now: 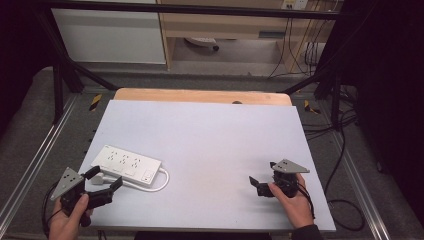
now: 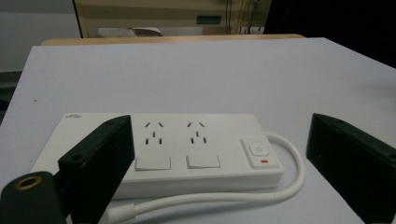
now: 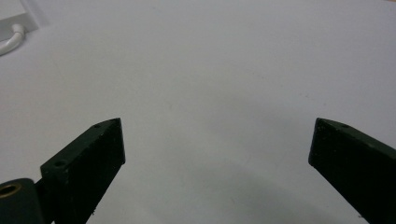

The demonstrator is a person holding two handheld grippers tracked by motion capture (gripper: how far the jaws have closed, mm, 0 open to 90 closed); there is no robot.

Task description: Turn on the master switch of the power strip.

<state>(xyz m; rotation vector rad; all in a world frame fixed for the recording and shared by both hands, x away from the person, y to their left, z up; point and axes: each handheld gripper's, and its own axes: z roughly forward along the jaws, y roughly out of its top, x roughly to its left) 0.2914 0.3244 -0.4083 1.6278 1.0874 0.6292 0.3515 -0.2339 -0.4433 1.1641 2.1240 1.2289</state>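
Observation:
A white power strip [image 1: 127,165] lies flat near the table's front left, with its white cable [image 1: 159,182] looping back to a plug [image 1: 98,177]. My left gripper [image 1: 106,178] is held just in front of the strip, open, and the plug lies close by its left jaw. In the left gripper view the strip [image 2: 201,144] with its red-marked switch [image 2: 258,151] sits between and beyond the wide-apart jaws of the left gripper [image 2: 219,123], and the cable [image 2: 289,177] curves along the near side. My right gripper [image 1: 263,173] [image 3: 218,123] hovers open over bare table at the front right, holding nothing.
The pale table sheet [image 1: 210,135] ends in a wooden strip [image 1: 200,96] at the back. Black frame bars [image 1: 60,80] stand at the rear corners, and cables [image 1: 340,200] trail on the floor at the right. A corner of the strip [image 3: 16,16] appears at the top left of the right gripper view.

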